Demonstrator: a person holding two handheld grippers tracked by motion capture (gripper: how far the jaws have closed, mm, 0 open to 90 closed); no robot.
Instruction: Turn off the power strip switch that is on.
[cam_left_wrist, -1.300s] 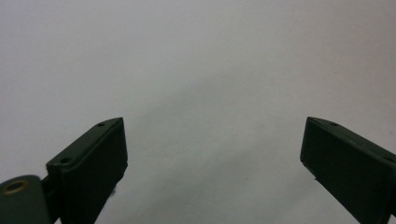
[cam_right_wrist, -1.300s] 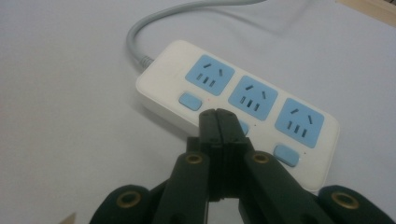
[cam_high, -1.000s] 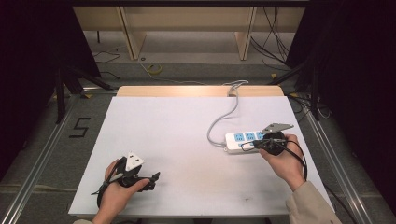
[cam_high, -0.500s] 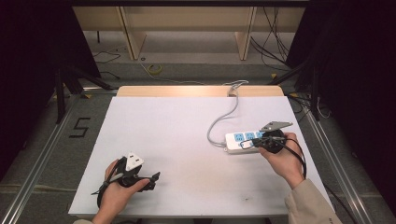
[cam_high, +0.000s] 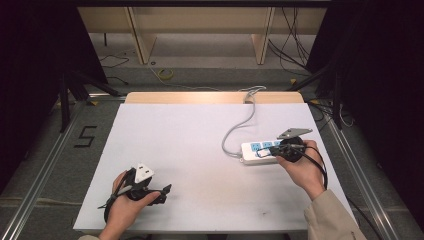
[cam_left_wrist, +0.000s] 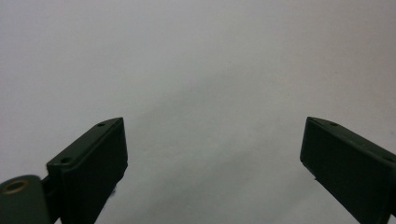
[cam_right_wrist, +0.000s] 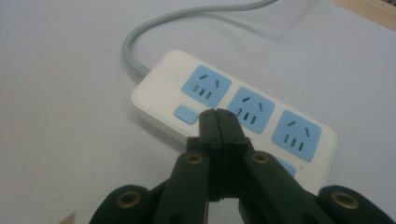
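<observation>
A white power strip with three blue sockets is seen lying at the table's right side, its grey cable running to the far edge. The right gripper is held just above its near edge, jaws pressed together, empty. The left gripper, near the front-left corner, is held low with jaws spread wide, nothing between them.

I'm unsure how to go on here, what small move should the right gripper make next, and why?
Probably press straight down: the right gripper is shut, its tip over the power strip near the middle socket's blue switch; nothing is plugged in. The left gripper is open over bare table.
</observation>
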